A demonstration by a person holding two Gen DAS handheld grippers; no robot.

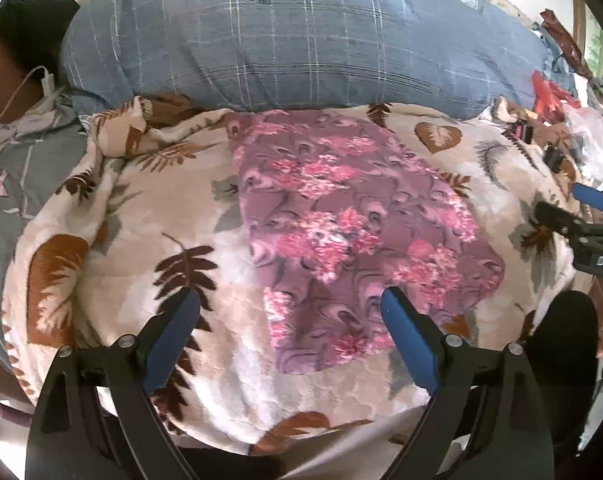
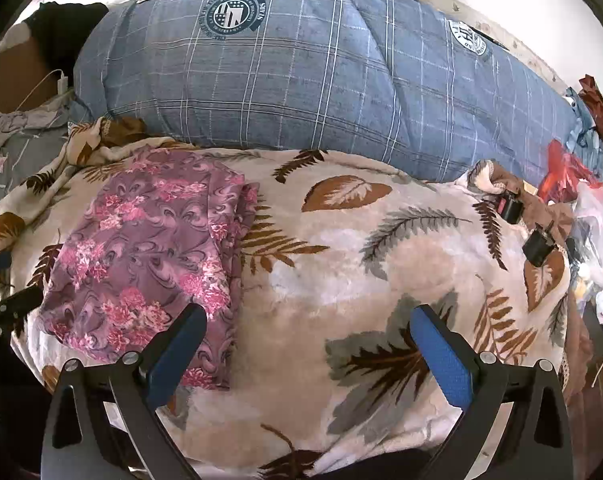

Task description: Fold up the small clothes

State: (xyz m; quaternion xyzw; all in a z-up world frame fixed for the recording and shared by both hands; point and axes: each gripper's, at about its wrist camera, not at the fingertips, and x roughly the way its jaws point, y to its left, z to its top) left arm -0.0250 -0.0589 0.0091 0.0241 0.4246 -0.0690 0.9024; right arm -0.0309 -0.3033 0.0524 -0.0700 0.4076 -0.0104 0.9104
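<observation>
Folded floral garment lying free on the leaf-print blanket, both grippers hovering empty

The purple floral garment (image 1: 349, 232) lies as a folded, layered packet on the leaf-print blanket (image 1: 113, 216), with the blue plaid pillow (image 1: 301, 36) at its 12 o'clock; the left gripper (image 1: 289, 312) hangs with fingers spread wide at the garment's 6 o'clock edge, and the right gripper (image 2: 307, 330), also spread and holding nothing, sits off the garment's 4 o'clock side over bare blanket. For another fold, I judge it best that each gripper pinches one near corner through all layers, lifts together, and lays the edge toward 12 o'clock without dragging the plush blanket
</observation>
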